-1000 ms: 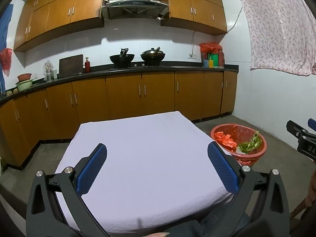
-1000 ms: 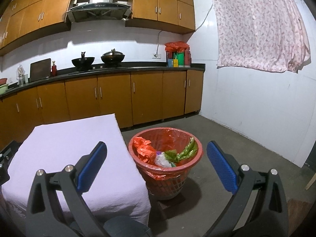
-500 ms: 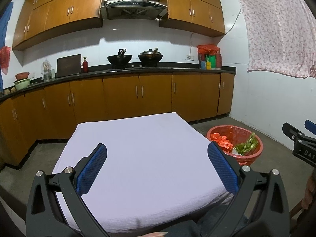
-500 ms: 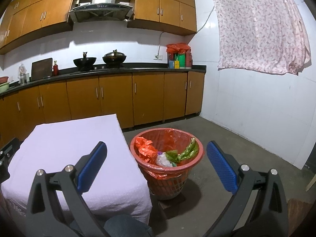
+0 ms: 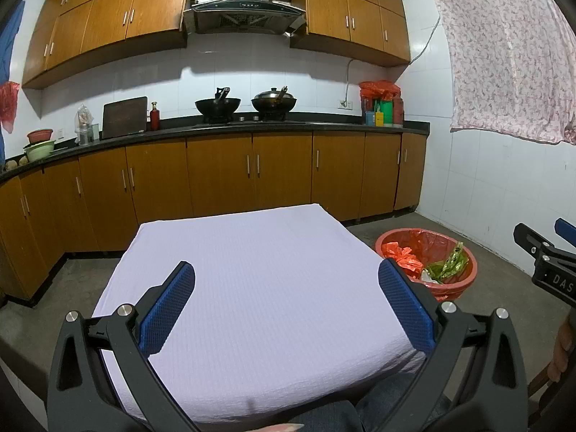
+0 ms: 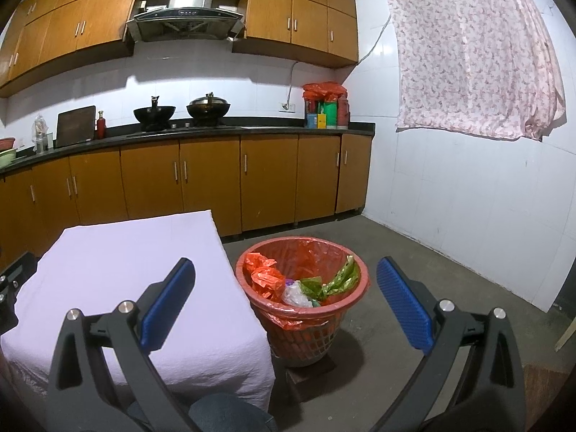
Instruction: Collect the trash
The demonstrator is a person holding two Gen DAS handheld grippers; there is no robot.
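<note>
Your left hand-held gripper (image 5: 286, 288) hangs over the near half of the lavender cloth-covered bench (image 5: 252, 270), its two blue-padded fingers (image 5: 167, 307) spread wide apart with nothing between them. The cloth under it is bare.

The trash sits to the right of that bench: a round red plastic basket lined with a red bag (image 6: 302, 288) stands on the grey concrete floor (image 6: 414, 252), just beside the bench's right edge. In it you can see a crumpled orange-red plastic bag (image 6: 262, 275) on the left side, a green foil wrapper (image 6: 338, 277) leaning against the right inner wall, and a clear plastic scrap (image 6: 295, 293) between them toward the near rim.

Your right hand-held gripper (image 6: 286, 288) points straight at that basket, fingers likewise held wide apart and empty; the basket shows in the gap between them, farther off and lower than the tips, not touching either pad. From the left wrist view the same basket (image 5: 464, 277) lies to the right of the left gripper, past its right finger, and the right hand-held gripper's black frame (image 5: 547, 262) shows at the far right edge beyond it.

Along the far wall run brown wooden cabinets (image 5: 252, 172) under a black countertop carrying two black woks (image 5: 217, 105).
</note>
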